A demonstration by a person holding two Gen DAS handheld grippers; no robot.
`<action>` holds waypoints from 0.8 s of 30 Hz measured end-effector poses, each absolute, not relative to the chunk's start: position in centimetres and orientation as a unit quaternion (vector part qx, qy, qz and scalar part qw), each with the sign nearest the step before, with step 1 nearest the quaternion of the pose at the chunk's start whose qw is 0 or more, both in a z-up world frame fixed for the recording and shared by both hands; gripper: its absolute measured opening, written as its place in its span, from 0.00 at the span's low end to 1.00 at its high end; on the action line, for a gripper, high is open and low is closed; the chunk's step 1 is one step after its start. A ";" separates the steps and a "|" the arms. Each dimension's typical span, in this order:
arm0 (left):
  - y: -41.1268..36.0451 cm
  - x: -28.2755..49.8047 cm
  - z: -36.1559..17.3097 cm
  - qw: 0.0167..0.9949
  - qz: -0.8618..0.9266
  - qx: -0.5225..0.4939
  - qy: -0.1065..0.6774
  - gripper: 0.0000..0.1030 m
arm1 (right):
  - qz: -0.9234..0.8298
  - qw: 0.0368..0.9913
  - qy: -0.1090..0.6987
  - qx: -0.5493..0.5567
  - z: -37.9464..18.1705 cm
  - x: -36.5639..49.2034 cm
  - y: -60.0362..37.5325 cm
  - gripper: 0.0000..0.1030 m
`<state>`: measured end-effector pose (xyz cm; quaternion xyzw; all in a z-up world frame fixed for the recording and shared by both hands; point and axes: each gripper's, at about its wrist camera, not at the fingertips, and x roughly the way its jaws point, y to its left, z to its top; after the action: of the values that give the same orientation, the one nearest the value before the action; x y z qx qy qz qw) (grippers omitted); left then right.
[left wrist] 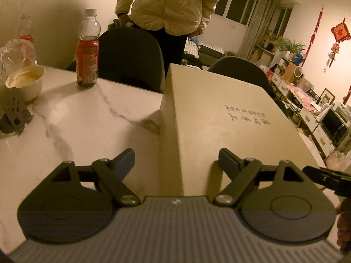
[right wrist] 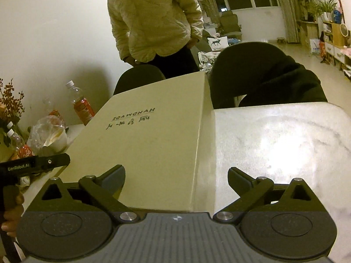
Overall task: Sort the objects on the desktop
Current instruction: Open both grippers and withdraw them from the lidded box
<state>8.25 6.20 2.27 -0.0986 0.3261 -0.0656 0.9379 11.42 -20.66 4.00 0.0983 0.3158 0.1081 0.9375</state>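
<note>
Beige box point(left wrist: 223, 118) ("HANDMADE" lettering), closed

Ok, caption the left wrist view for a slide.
Open left gripper straddling the near left edge of a beige rectangular cardboard box on a white marble table.

My box point(left wrist: 219, 118) blocks the middle — bare tabletop point(left wrist: 87, 120) to its left, bottle point(left wrist: 87, 50) and bowl point(left wrist: 26, 81) beyond.

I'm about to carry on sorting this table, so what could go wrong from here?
Both grippers, left gripper and right gripper, are open astride the near corners of the beige box, gripping nothing. Sliding it left could topple the red-labelled bottle. Its far end reaches the table edge, so a forward push may tip it off.
</note>
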 end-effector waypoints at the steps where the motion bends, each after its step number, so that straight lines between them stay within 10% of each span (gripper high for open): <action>1: 6.2 8.2 2.2 0.939 -0.064 -0.098 0.324 0.88 | 0.105 0.940 0.312 0.089 4.0 11.3 -20.6 0.99; 24: 10.0 8.8 -1.6 0.868 -0.178 -0.292 0.361 0.80 | 0.170 0.899 0.326 0.239 1.5 11.6 -23.2 0.95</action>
<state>8.85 9.98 -1.59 -0.2922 0.3606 -0.1777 0.8678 11.60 -23.23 1.45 0.2386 0.3263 0.1700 0.8987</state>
